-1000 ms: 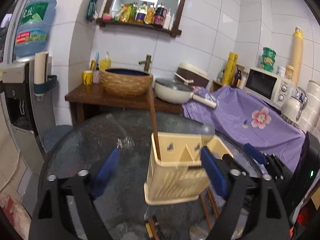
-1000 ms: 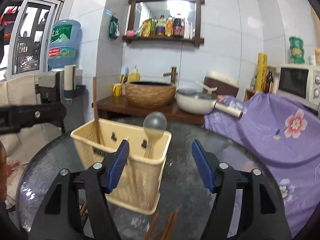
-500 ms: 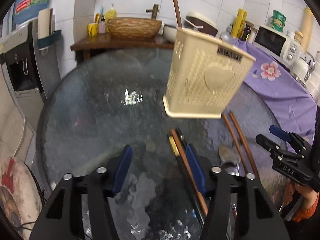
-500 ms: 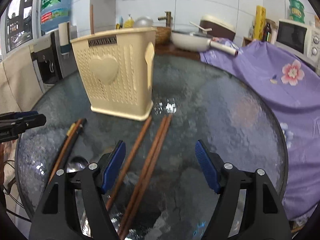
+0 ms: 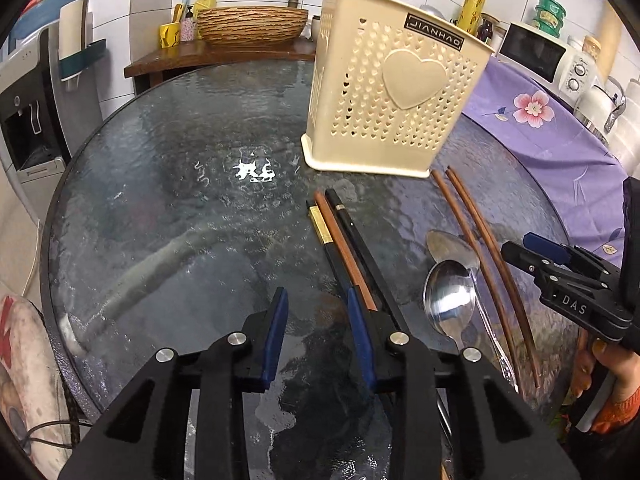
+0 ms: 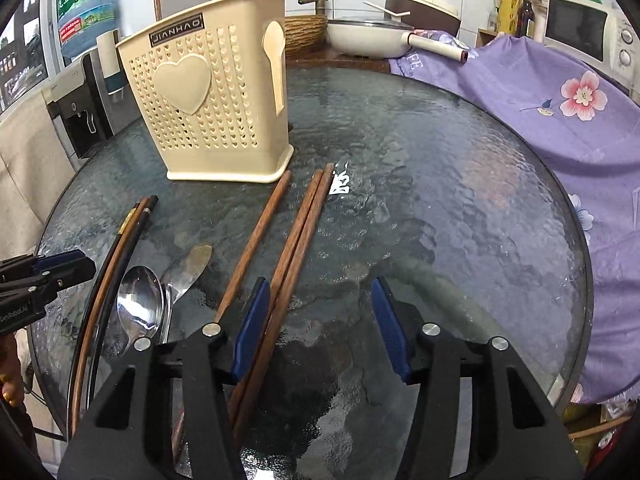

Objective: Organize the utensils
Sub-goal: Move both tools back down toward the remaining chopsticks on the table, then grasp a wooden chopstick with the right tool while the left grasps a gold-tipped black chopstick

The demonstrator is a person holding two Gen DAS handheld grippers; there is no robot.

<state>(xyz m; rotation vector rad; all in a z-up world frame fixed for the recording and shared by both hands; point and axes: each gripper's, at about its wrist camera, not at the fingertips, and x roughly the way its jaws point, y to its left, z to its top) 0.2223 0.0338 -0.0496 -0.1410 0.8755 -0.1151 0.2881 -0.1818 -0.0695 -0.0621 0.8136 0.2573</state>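
Just right of left gripper (image 5: pixel 318 334), chopsticks (image 5: pixel 340 240)

left wrist: close, angled down past left gripper (image 5: pixel 318 334) | right wrist: same, right gripper (image 6: pixel 320 330) | shared: holder (image 5: pixel 390 92), glass table (image 5: pixel 180 184)

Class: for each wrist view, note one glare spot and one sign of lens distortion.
Left wrist view: a white glare patch sits on the glass table, and the utensil basket leans and bulges under the fisheye lens. Right wrist view: a glare patch beside the brown chopsticks, and the table's rim bows into a curve, with dark corners.
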